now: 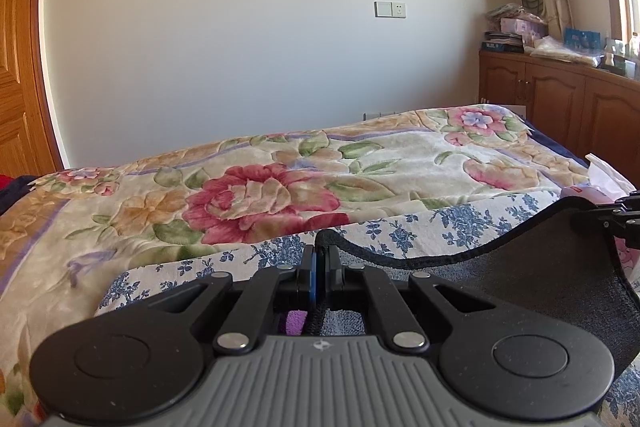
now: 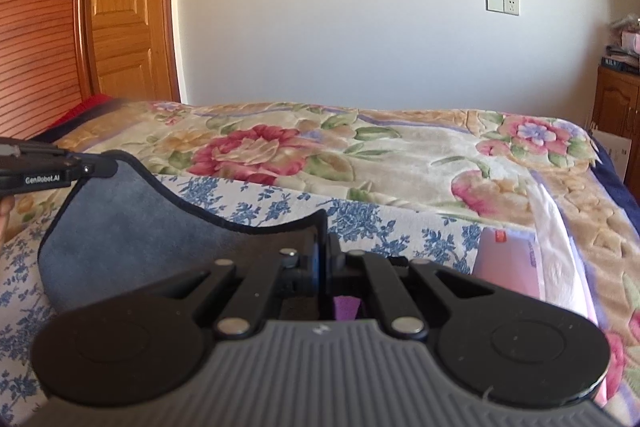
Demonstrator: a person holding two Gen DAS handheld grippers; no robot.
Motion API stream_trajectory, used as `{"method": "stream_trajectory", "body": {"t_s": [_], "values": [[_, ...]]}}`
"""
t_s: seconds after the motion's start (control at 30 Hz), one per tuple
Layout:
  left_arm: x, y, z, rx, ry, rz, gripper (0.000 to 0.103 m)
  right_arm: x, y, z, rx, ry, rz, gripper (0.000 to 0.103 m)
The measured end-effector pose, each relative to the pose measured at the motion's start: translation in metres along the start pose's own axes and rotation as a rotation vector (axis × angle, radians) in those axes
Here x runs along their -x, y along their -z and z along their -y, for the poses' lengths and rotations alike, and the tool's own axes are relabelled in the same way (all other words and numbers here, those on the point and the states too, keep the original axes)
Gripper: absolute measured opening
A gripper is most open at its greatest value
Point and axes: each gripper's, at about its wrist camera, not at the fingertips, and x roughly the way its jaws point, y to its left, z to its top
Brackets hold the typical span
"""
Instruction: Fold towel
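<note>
Nearest my left wrist view is the left gripper [image 1: 320, 251], its jaws pressed together on a corner of the grey towel [image 1: 520, 279], whose black-bound edge pokes up just above the pads. From there I see the towel's top edge sag and run away to the right, where it rises to the right gripper [image 1: 624, 215] at the picture's right edge, which has the other corner.

In my right wrist view the right gripper [image 2: 323, 247] is likewise clamped shut on the towel [image 2: 132, 227], the hem standing up at its fingertips. The cloth stretches off to the left in a dipping curve, up to the left gripper [image 2: 96, 169], which comes in from the left edge and pinches the far corner. So I have the towel held between both grippers, lifted along its top edge and hanging in front of me over the near part of the bed.

Under it lies a white sheet with blue flowers [image 1: 460, 223], and beyond that a cream blanket with big pink and red blossoms [image 1: 260, 199] covers the bed out to the far wall. A pale pink packet [image 2: 508, 263] rests on the bed to the right, near the right gripper. A wooden door [image 2: 124, 7] stands far left; a wooden cabinet [image 1: 560, 99] stands far right.
</note>
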Motion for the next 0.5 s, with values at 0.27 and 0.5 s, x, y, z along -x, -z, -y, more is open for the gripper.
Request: {"method": "stream_trajectory", "body": {"t_s": [0.27,0.5], "values": [[-0.007,-0.004,0.001,-0.005,-0.012,-0.01,0.005,-0.012,-0.004,0.007,0.033,0.031,-0.035,0.004],[-0.015,-0.006,0.0,-0.005,-0.026,-0.024,0.005,-0.028,-0.007,0.003,0.075,0.045,-0.082,0.004]]}}
